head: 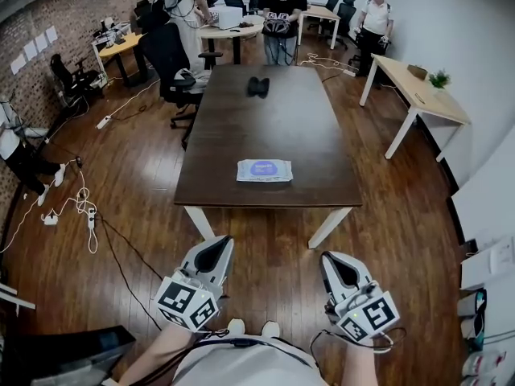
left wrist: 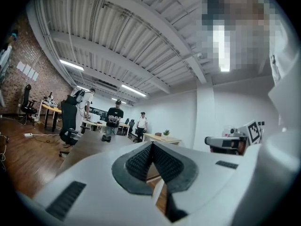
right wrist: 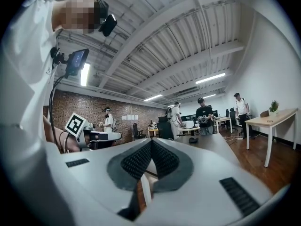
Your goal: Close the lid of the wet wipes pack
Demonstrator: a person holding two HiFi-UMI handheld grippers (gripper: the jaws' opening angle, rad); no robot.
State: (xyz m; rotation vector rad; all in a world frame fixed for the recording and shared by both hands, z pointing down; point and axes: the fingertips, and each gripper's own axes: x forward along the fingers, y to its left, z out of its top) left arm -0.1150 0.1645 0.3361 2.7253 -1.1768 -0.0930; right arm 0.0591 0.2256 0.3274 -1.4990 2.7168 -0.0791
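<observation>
The wet wipes pack [head: 264,170] is a flat white pouch with a blue label, lying near the front edge of the dark wooden table [head: 306,127]. Whether its lid stands open I cannot tell at this distance. Both grippers hang low in the head view, over the floor and short of the table. My left gripper [head: 226,240] points level toward the table with its ribbed pads [left wrist: 141,161] meeting at the tip, nothing between them. My right gripper [head: 327,256] is likewise shut and empty, its pads [right wrist: 162,158] pressed together. The pack is hidden in both gripper views.
A small black object [head: 257,87] lies at the table's far end. A black office chair [head: 173,63] stands at the left side and a light wooden desk [head: 418,91] at the right. People [head: 282,14] stand beyond the table. Cables [head: 76,207] trail over the floor at left.
</observation>
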